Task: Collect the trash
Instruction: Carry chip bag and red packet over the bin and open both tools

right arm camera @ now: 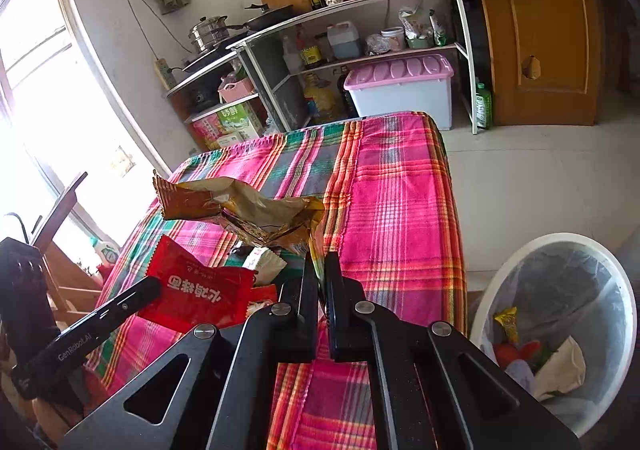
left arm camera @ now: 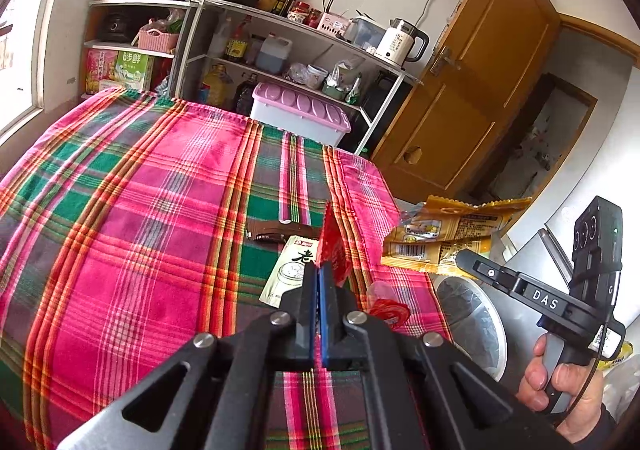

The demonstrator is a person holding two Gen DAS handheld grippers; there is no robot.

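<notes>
Crinkly yellow wrapper pinched in the right gripper and red wrapper clamped in the left gripper both hang above the plaid cloth, so each should probably stay squeezed until over the white bin.

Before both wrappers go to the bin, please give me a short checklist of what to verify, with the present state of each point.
1. Left tool shut on the red plastic snack wrapper: ok.
2. Right tool shut on the crumpled yellow foil snack bag: ok.
3. Both wrappers lifted clear of the pink and green plaid tablecloth: ok.
4. White round bin with a clear liner open, with room inside: ok.
5. Table free of trash: not ok; a brown flat sachet and a white and green printed packet remain.
6. Firmness of each grip: cannot tell.
</notes>
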